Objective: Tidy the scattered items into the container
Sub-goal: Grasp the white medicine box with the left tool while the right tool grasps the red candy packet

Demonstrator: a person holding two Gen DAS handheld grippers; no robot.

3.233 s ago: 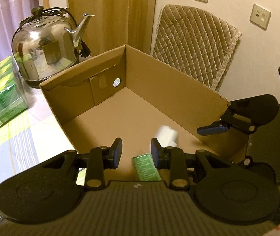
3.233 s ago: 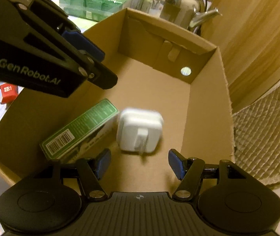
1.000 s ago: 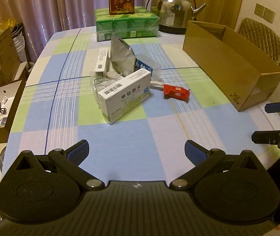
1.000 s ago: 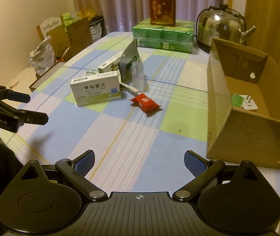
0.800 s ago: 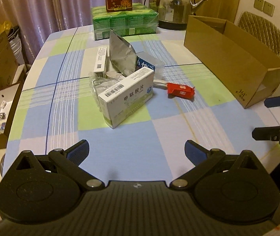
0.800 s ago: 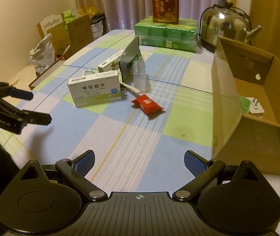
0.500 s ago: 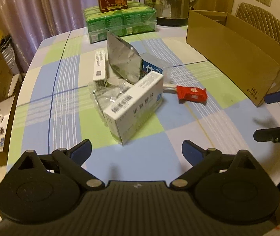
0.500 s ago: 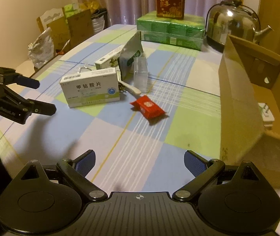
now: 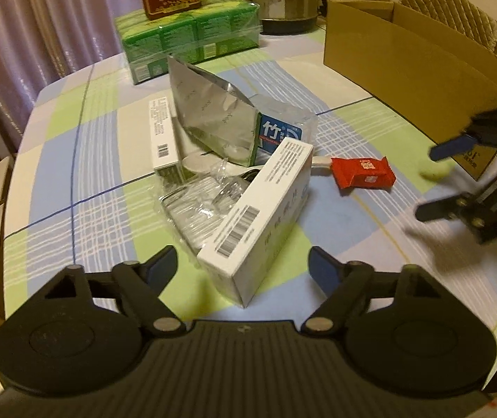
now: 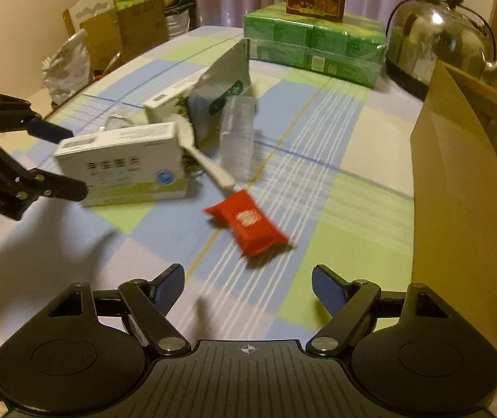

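Jaws spread wide and gripping nothing, the left gripper (image 9: 243,266) hangs low in the frame over a white medicine box (image 9: 260,217) at centre. The right gripper (image 10: 248,284), equally wide and empty, faces a red snack packet (image 10: 246,223) lying mid-frame on the checked tablecloth (image 10: 318,188). Behind the white box sit a silver foil pouch (image 9: 213,118) and crumpled clear wrapping (image 9: 199,202). The open cardboard box (image 9: 412,55) stands at upper right, well apart from the clutter.
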